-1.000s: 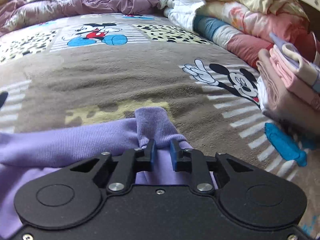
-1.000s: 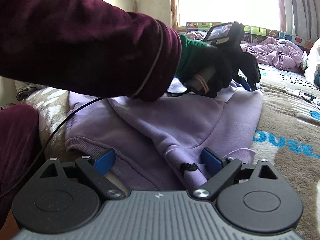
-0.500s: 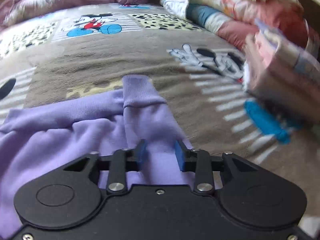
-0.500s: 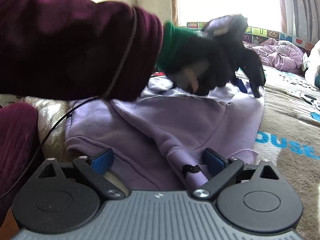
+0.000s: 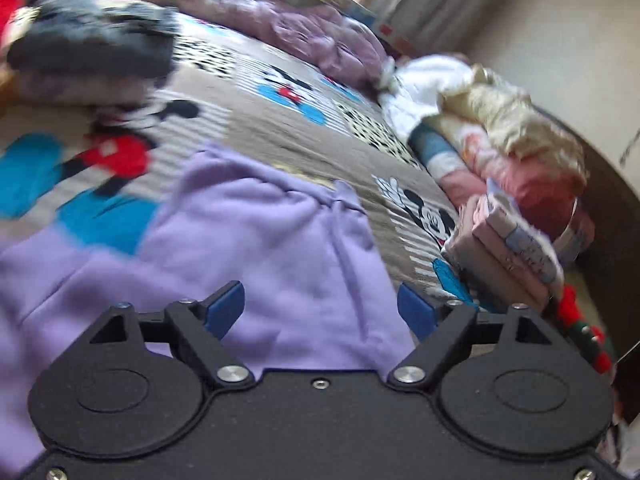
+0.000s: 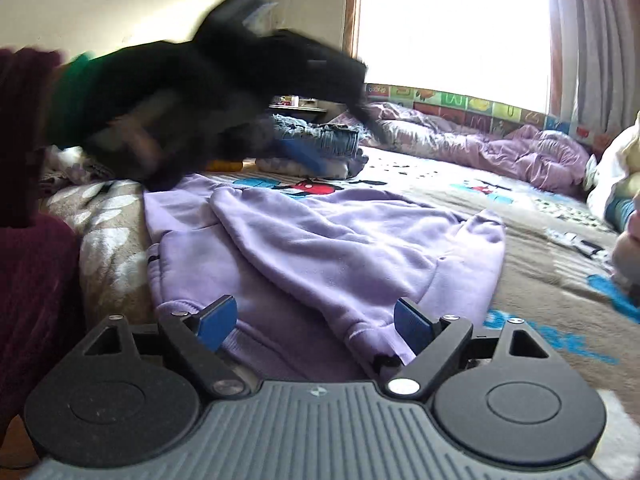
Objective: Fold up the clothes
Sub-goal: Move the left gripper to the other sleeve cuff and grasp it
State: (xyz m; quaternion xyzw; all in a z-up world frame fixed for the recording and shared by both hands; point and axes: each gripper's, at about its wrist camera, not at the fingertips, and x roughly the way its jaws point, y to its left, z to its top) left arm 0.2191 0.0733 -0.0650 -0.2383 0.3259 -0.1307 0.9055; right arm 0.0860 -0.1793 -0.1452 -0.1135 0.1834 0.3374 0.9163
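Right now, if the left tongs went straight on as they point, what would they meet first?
Most likely the purple hoodie, spread right beyond the open left tongs; past it lies the cartoon blanket. Depth is uncertain.

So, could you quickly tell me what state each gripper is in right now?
Left gripper: open, holding nothing, above the purple hoodie.
Right gripper: open, holding nothing, low over the hoodie's hem.

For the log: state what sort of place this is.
Likely a bedroom: the purple hoodie lies on a Mickey Mouse bedspread, with a rumpled purple quilt and window curtains behind.
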